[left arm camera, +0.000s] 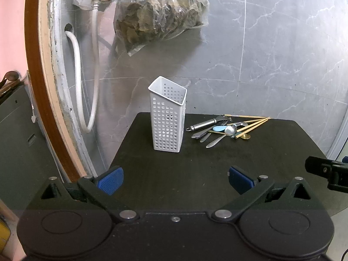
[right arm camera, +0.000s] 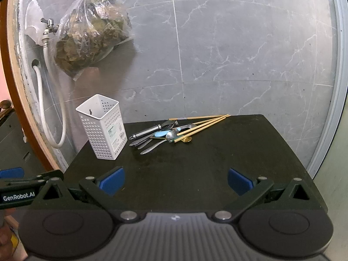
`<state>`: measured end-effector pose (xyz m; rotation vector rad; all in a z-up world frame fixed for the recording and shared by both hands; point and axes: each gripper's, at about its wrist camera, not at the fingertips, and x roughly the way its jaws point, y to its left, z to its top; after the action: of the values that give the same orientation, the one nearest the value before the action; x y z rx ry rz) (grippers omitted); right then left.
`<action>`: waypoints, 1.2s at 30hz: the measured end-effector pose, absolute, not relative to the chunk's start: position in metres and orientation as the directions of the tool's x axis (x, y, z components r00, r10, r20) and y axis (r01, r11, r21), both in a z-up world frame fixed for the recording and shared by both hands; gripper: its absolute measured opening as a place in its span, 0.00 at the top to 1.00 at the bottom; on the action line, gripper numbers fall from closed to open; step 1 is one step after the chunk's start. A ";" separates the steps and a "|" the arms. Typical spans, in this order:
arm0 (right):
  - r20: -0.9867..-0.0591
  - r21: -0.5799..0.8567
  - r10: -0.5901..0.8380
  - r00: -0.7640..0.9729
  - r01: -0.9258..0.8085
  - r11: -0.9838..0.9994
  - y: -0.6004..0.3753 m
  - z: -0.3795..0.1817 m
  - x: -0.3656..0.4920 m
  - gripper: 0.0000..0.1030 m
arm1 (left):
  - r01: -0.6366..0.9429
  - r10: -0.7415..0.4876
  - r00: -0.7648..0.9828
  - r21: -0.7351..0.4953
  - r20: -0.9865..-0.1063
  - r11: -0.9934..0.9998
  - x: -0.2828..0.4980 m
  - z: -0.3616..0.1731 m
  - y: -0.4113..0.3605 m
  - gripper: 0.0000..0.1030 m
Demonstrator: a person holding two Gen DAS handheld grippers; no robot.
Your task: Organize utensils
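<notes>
Basically nothing sorted yet: white perforated plastic caddy [left arm camera: 168, 117] stands apparently empty on dark worktop [left arm camera: 195, 178], mixed utensil pile [right arm camera: 167, 133] just beside it. Left gripper [left arm camera: 175, 181] & right gripper [right arm camera: 176, 181] w/ jaws apart, holding nothing.

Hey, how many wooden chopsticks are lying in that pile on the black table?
4 visible: one wooden chopstick lies at the back of the pile, three wooden chopsticks fan across the metal cutlery in front. More may be hidden.

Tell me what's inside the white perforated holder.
Nothing shows inside the white holder: bare inner walls at the top, light through the holes. Its very bottom is hidden. The utensils lie piled beside it on the table.
</notes>
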<state>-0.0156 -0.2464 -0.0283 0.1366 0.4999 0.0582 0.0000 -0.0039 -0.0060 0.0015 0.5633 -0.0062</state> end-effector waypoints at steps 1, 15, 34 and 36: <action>-0.475 0.146 0.089 0.876 -0.022 0.989 -0.246 -0.028 -0.015 0.00 | 0.006 -0.005 0.845 0.000 -0.534 1.000 0.000 -0.006 -0.004 0.01; -0.488 0.143 0.090 0.868 -0.021 0.989 -0.243 -0.029 -0.002 0.00 | 0.004 -0.003 0.837 -0.001 -0.547 1.000 0.009 -0.011 -0.003 0.01; -0.514 0.144 0.095 0.853 -0.023 0.989 -0.245 -0.036 0.019 0.00 | -0.001 0.001 0.817 0.001 -0.577 1.000 0.027 -0.015 -0.004 0.01; -0.518 0.145 0.097 0.850 -0.024 0.989 -0.245 -0.037 0.023 0.00 | -0.003 0.003 0.814 0.001 -0.581 1.000 0.030 -0.016 -0.005 0.01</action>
<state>0.0226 -0.2451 -0.0366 0.1348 0.5518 0.0641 0.0297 -0.0046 -0.0160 0.0001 0.6194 0.0034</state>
